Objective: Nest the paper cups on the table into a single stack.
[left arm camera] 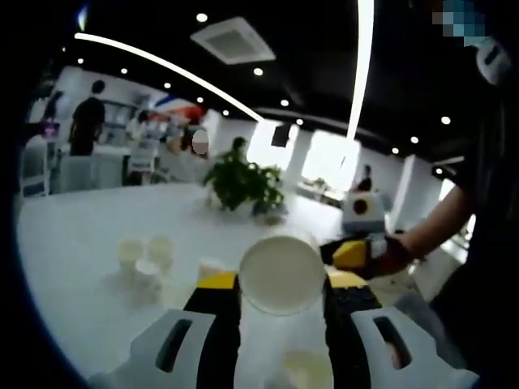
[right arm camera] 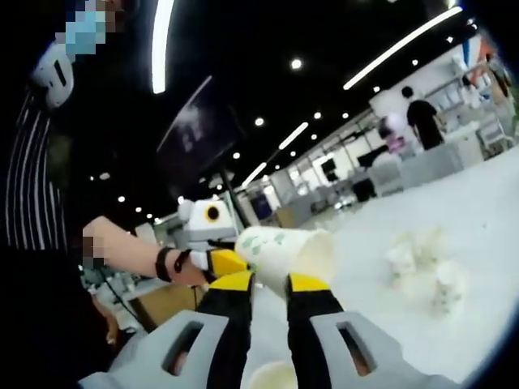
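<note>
Up front, no writing can be read anywhere. Largest is the white table (left arm camera: 73,243), with a plant (left arm camera: 239,182) at 12 o'clock and loose cups (left arm camera: 146,259) at 9. Left gripper (left arm camera: 282,304) clamps a cup (left arm camera: 282,275), base toward the camera. Right gripper (right arm camera: 269,284) sits at that same cup (right arm camera: 284,247), whose side bears a faint green print; whether it grips, I cannot tell.

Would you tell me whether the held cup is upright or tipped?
Tipped: the cup lies sideways between the left gripper's jaws, its open mouth facing that gripper's camera.
</note>
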Available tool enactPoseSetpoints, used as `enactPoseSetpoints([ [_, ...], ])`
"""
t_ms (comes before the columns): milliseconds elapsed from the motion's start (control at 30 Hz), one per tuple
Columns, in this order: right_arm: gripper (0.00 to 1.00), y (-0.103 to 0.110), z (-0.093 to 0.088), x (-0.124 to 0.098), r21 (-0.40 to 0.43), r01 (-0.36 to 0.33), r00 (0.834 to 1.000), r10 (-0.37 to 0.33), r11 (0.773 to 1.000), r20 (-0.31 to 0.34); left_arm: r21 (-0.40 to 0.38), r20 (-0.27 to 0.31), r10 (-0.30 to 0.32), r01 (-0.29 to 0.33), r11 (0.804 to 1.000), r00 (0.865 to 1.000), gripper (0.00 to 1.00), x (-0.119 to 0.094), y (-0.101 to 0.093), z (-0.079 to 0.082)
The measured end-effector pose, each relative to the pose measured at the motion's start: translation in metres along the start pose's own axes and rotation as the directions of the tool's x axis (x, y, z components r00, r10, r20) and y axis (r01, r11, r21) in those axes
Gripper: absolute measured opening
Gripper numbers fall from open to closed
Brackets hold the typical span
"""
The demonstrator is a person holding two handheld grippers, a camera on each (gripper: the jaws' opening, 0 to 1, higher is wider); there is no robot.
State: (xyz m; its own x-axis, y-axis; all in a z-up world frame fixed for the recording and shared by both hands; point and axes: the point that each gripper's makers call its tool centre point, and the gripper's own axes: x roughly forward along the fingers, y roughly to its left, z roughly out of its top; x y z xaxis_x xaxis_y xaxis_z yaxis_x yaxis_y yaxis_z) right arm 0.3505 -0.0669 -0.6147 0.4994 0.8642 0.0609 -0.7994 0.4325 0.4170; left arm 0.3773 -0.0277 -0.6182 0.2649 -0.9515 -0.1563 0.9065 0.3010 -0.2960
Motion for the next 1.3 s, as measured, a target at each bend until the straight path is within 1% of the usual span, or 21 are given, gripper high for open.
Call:
enactPoseSetpoints([
  [67,0.09,0.000,0.000,0.000,0.001,-0.003,1.000,0.003,1.000,-0.002,-0.001,-0.006,-0.004,0.004,1.000,1.000,0.38,-0.001,0.000,-0.001],
  [133,0.08,0.000,0.001,-0.001,-0.014,-0.001,1.000,0.001,1.000,0.003,0.004,-0.013,-0.005,0.005,1.000,1.000,0.38,-0.001,-0.001,-0.002],
  [200,0.05,0.000,0.005,-0.003,-0.019,-0.001,1.000,0.001,1.000,0.020,0.006,-0.016,-0.008,0.008,1.000,1.000,0.38,0.000,-0.002,-0.004],
  [300,0.05,0.001,0.006,-0.004,-0.022,-0.002,1.000,0.002,1.000,0.021,0.021,-0.020,-0.005,0.006,1.000,1.000,0.38,0.001,-0.003,-0.005],
  [433,0.05,0.002,0.007,-0.005,-0.024,-0.009,1.000,0.010,1.000,0.019,0.014,-0.015,-0.012,0.013,1.000,1.000,0.38,0.002,-0.005,-0.003],
  [600,0.02,0.009,0.007,-0.005,-0.032,-0.035,0.999,0.035,0.999,0.002,0.015,-0.010,-0.014,0.014,1.000,1.000,0.39,0.001,-0.006,-0.003],
  [733,0.00,0.017,0.008,-0.003,-0.044,-0.064,0.998,0.063,0.997,-0.024,0.032,-0.016,-0.012,0.013,0.999,1.000,0.41,0.000,-0.007,-0.005],
  [800,0.00,0.022,0.008,-0.002,-0.035,-0.082,0.996,0.081,0.996,-0.034,0.039,-0.017,-0.011,0.012,0.999,1.000,0.42,-0.001,-0.008,-0.006],
  [900,0.00,0.024,0.008,0.000,-0.051,-0.089,0.995,0.087,0.995,-0.040,0.045,-0.010,-0.006,0.006,0.999,1.000,0.43,-0.003,-0.007,-0.006],
  [1200,0.00,0.033,0.011,0.007,-0.046,-0.112,0.992,0.109,0.993,-0.059,0.070,0.006,0.014,-0.015,0.997,1.000,0.44,-0.010,-0.008,-0.006],
  [1300,0.00,0.038,0.012,0.010,-0.056,-0.116,0.991,0.112,0.992,-0.070,0.076,0.007,0.025,-0.025,0.997,1.000,0.44,-0.012,-0.008,-0.007],
])
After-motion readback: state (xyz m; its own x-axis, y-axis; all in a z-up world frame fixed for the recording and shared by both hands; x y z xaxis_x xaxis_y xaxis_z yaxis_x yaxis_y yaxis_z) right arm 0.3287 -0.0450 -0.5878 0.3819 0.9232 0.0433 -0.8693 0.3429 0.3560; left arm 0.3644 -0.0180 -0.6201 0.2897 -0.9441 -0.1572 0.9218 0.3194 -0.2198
